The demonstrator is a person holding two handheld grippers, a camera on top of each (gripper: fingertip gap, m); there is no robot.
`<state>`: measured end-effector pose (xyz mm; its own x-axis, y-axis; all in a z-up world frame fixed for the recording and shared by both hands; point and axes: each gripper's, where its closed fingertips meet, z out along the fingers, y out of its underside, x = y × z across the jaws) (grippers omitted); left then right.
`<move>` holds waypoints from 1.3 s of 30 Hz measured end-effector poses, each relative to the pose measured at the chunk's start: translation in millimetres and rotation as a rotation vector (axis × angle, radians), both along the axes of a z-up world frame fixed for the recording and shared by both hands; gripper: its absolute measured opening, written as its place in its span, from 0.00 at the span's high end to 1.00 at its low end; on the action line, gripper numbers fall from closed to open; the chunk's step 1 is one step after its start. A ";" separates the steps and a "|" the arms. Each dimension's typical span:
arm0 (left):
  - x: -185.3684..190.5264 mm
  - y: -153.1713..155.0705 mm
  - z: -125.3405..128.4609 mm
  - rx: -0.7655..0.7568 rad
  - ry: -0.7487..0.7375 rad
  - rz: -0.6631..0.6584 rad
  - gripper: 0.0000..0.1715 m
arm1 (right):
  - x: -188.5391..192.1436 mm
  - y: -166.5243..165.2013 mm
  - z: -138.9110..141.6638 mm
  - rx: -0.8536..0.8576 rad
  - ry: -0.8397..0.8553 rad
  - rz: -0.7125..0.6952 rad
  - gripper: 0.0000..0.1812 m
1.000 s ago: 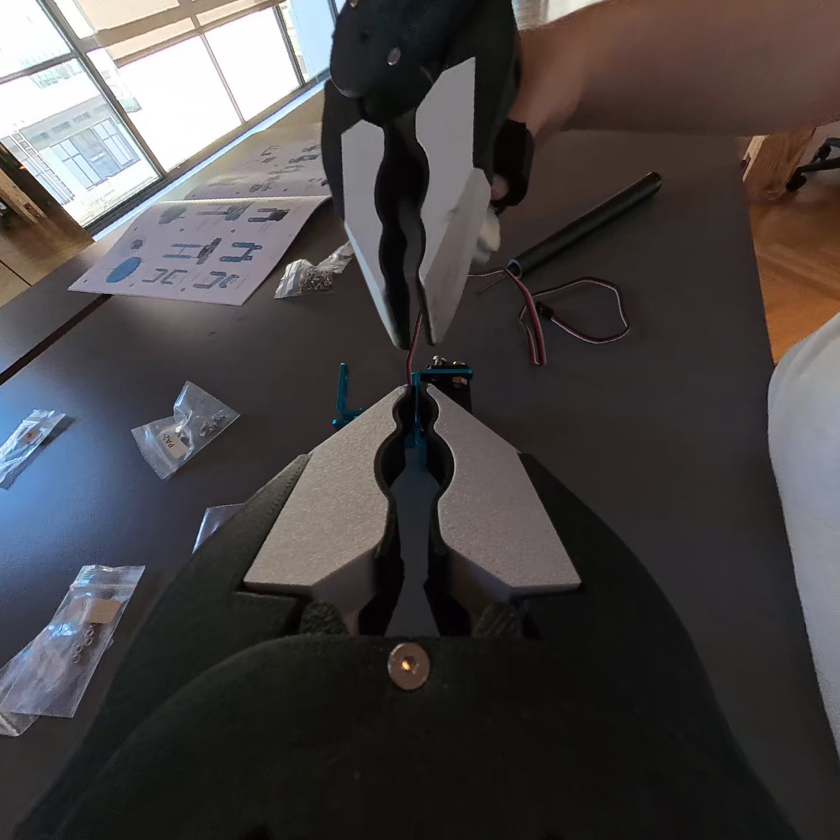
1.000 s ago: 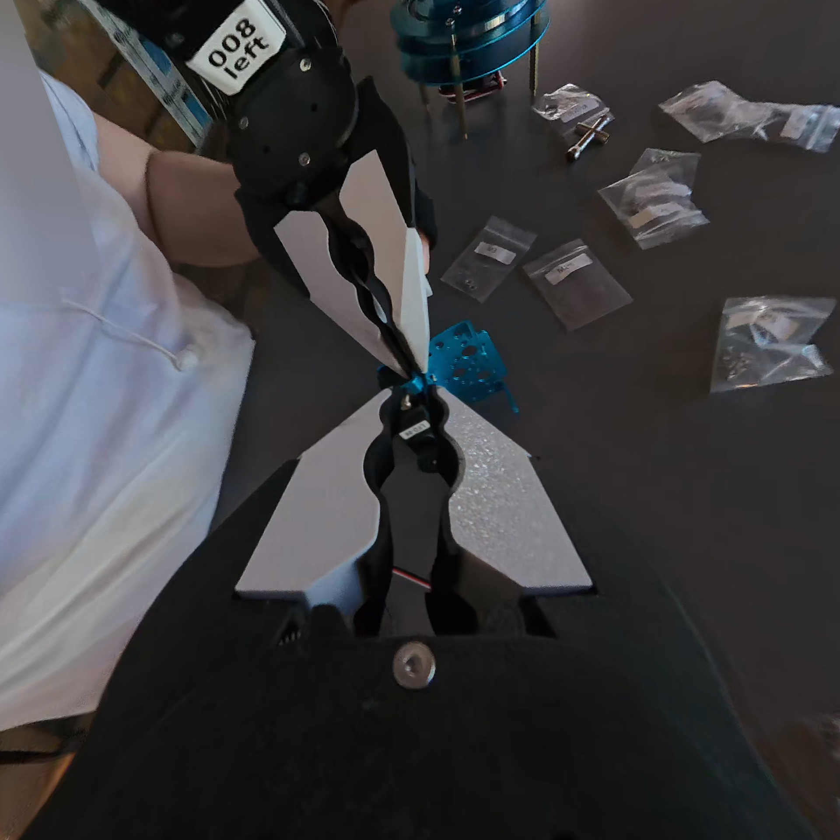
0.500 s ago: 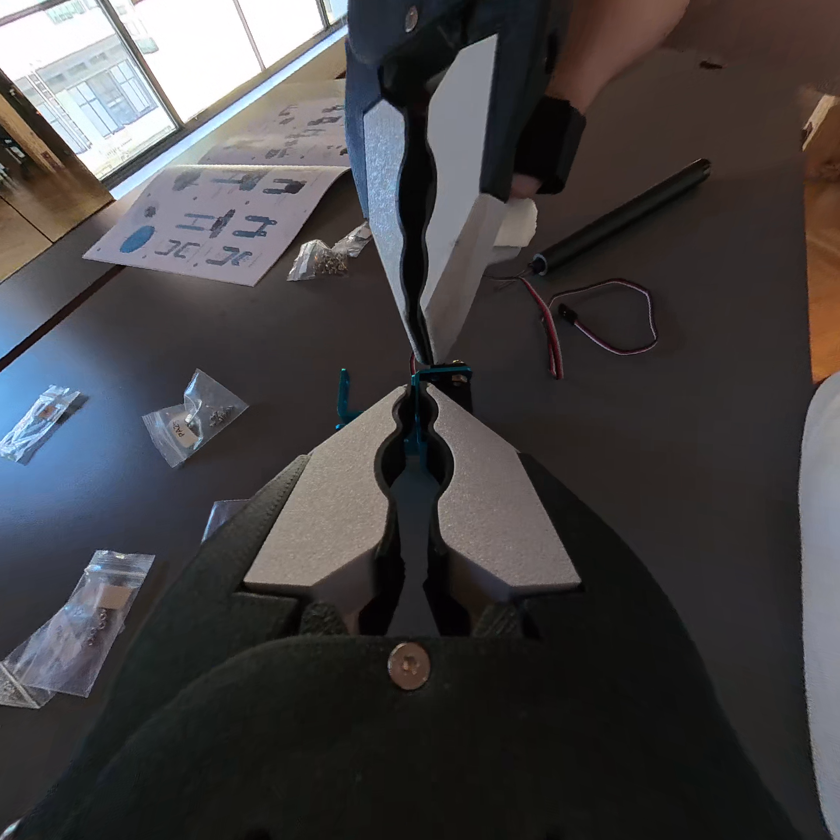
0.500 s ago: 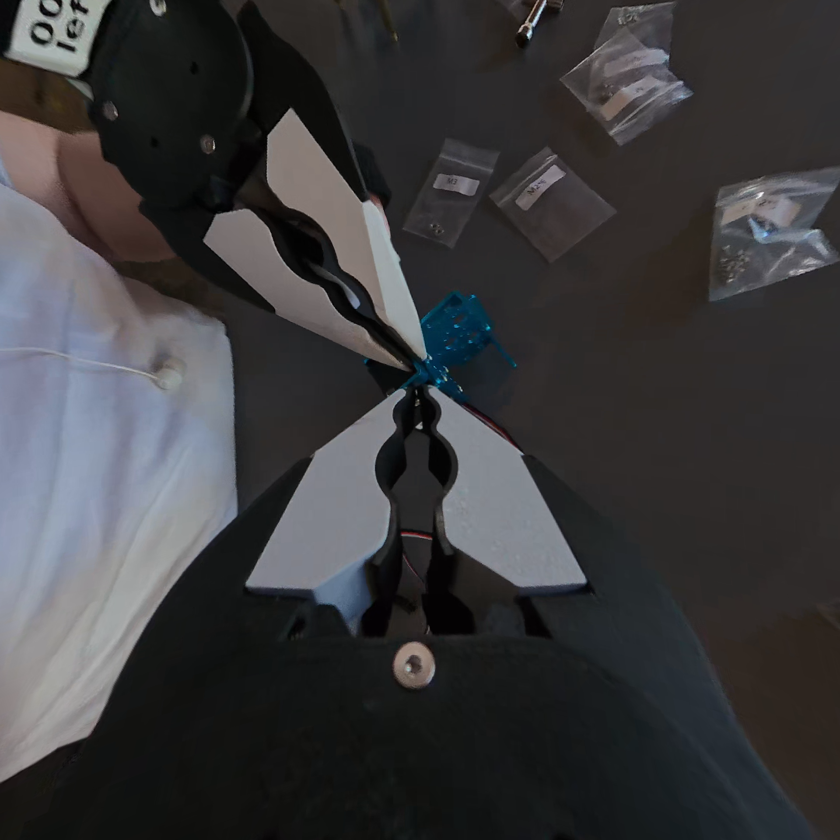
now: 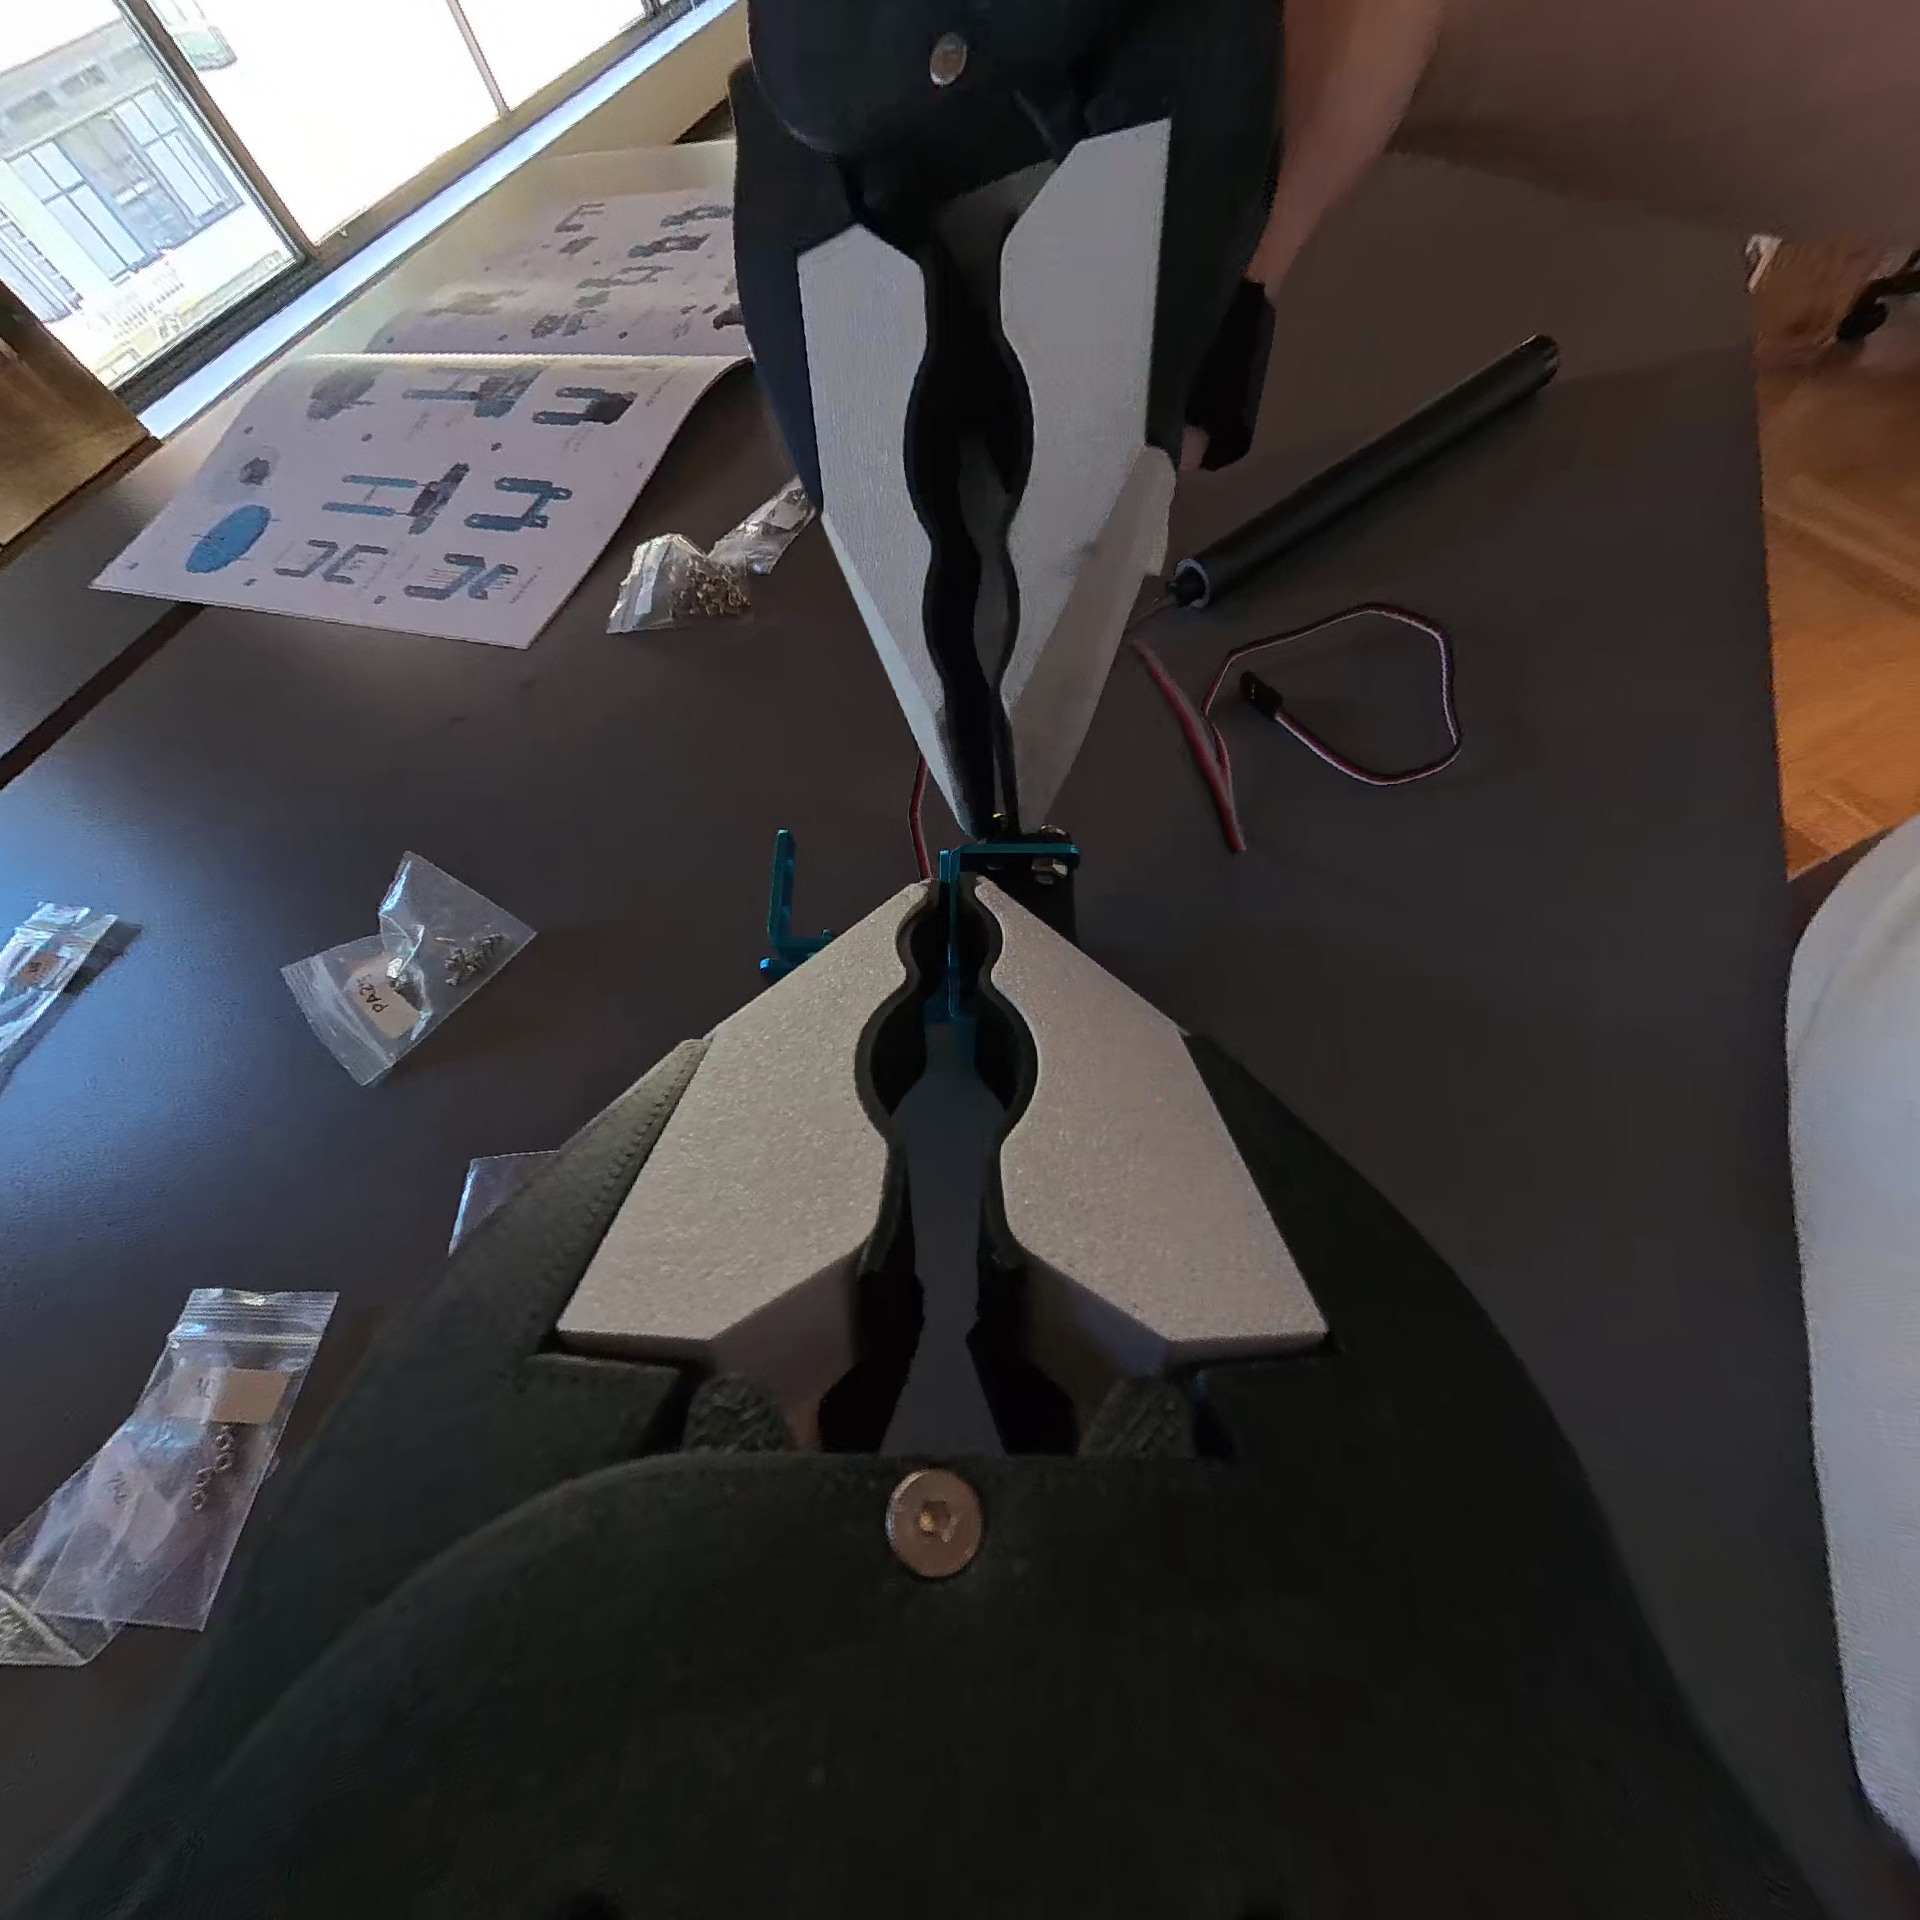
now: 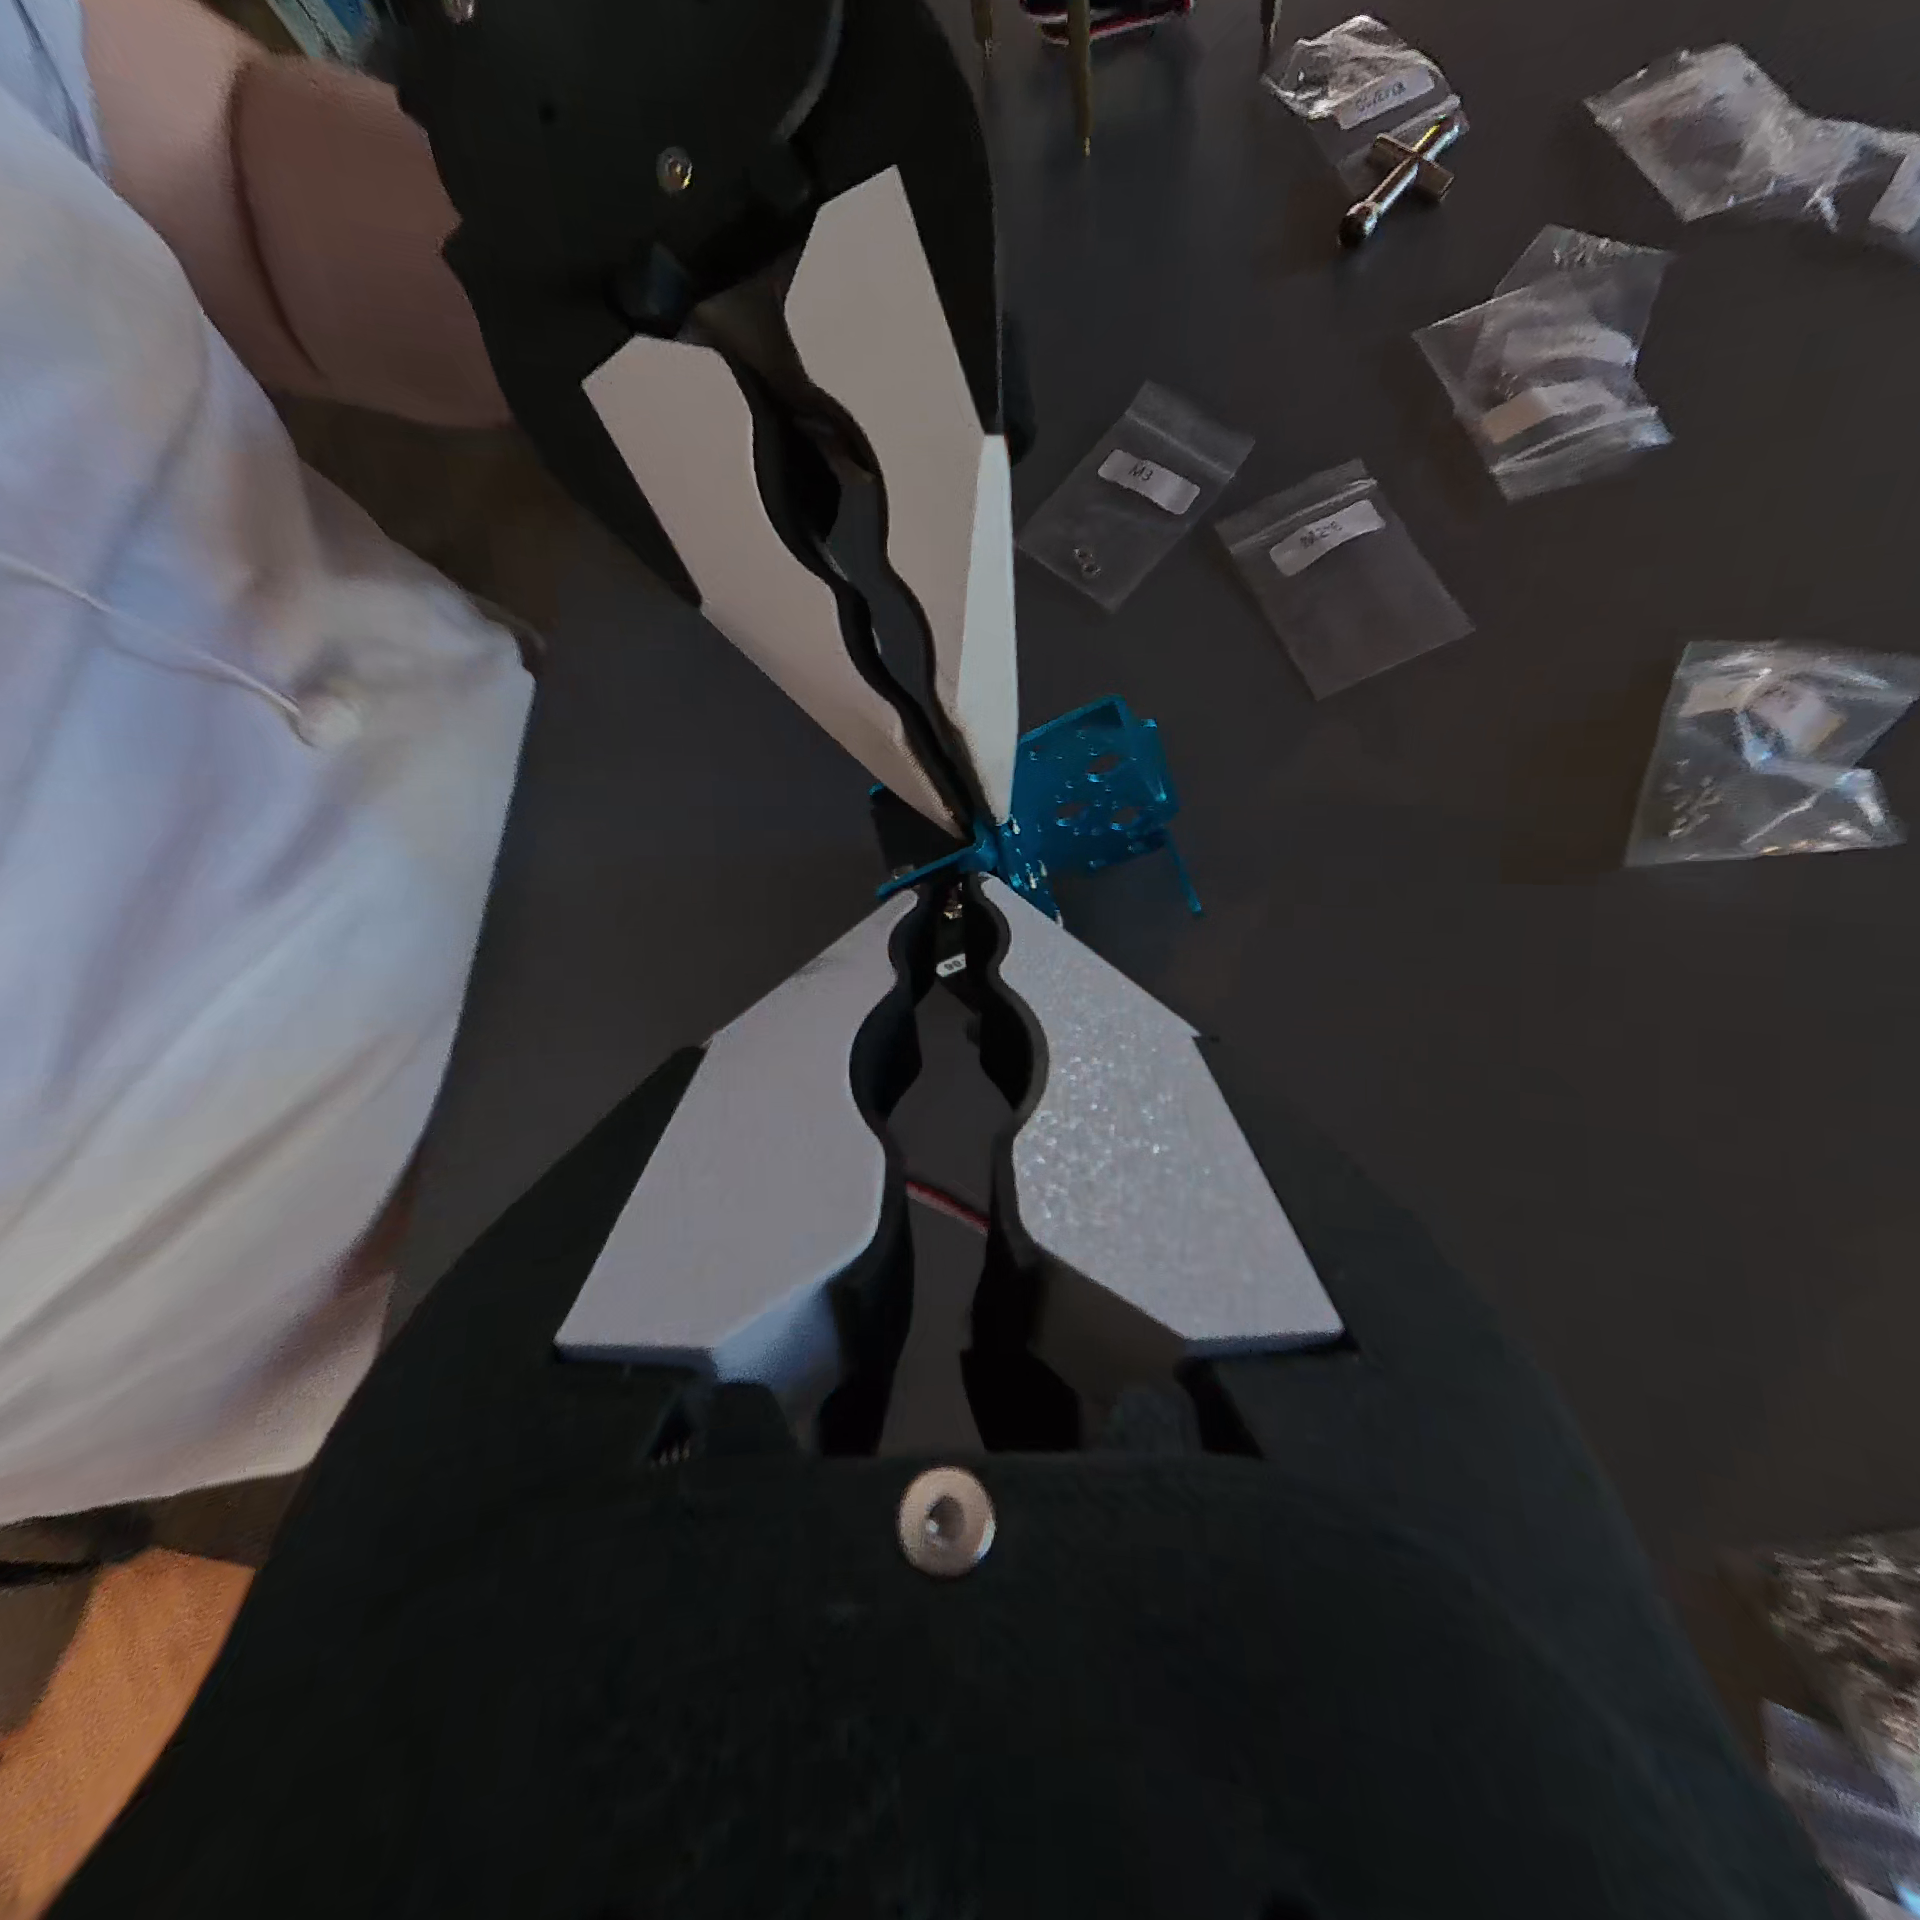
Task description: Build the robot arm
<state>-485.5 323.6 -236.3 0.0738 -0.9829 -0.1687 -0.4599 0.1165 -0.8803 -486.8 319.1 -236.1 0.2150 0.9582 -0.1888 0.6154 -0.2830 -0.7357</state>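
Observation:
My left gripper (image 5: 951, 894) is shut on the thin edge of a blue metal bracket (image 5: 1006, 858), held just above the dark table (image 5: 1455, 1039). My right gripper (image 6: 951, 906) is shut on a small black servo (image 6: 951, 961) that sits against the bracket (image 6: 1091, 790). The two grippers meet tip to tip. The right gripper (image 5: 992, 821) comes down from above in the left wrist view, and the left gripper (image 6: 961, 821) does so in the right wrist view. The servo's red, white and black cable (image 5: 1340, 727) trails over the table.
Several clear bags of small hardware (image 6: 1340, 571) (image 5: 405, 966) lie around. An open instruction sheet (image 5: 416, 488) lies at the far left. A black tube (image 5: 1371, 478) and a metal cross wrench (image 6: 1397, 177) lie on the table. A person in white (image 6: 208, 935) is close by. The grippers are tip to tip, or close to it. Both grippers' tips are roughly 25 centimeters from the metal cross wrench (image 6: 1397, 177).
Both grippers have stayed shut on the bracket and servo. The right gripper has turned from edge-on to facing the left camera squarely. The left gripper has swung more upright in the right wrist view.

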 end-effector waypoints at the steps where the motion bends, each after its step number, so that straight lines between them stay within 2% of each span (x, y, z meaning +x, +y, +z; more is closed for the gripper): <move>1: 0.0 0.0 0.0 0.002 0.002 -0.001 0.99 | 0.2 -0.2 -0.2 0.030 -0.019 0.018 0.97; 3: 0.4 -0.7 0.1 0.003 0.007 -0.006 0.99 | 0.3 -1.2 -0.6 0.058 -0.065 0.046 0.97; 11: 2.8 -1.0 -0.2 0.022 -0.016 -0.018 0.98 | 3.4 -2.6 -5.3 0.000 -0.315 0.131 0.94; 14: 5.0 -0.4 -0.2 0.016 -0.038 -0.027 0.98 | 3.5 -2.3 -6.2 -0.032 -0.335 0.135 0.95; 17: 5.6 0.7 -0.6 0.031 -0.032 -0.035 0.98 | 8.7 1.6 -6.4 0.032 -0.353 0.127 0.97; 23: 2.7 -2.0 -1.0 0.058 -0.049 -0.052 0.98 | 5.3 -3.2 -5.5 0.054 -0.249 0.071 0.97; 26: 2.0 -2.3 -1.1 0.045 -0.057 -0.047 0.98 | 4.3 -3.5 -4.7 0.151 -0.213 0.034 0.97; 30: 0.9 -4.7 -1.0 0.056 -0.053 -0.104 0.99 | 11.3 -2.3 -2.5 0.091 -0.105 -0.043 1.00; 33: -2.3 -6.7 -0.8 0.019 -0.069 -0.130 0.99 | 19.4 3.7 18.3 0.027 0.090 -0.091 1.00; 39: -0.1 -1.3 0.7 -0.020 -0.075 -0.082 0.99 | 28.4 4.0 12.8 0.018 0.088 -0.158 1.00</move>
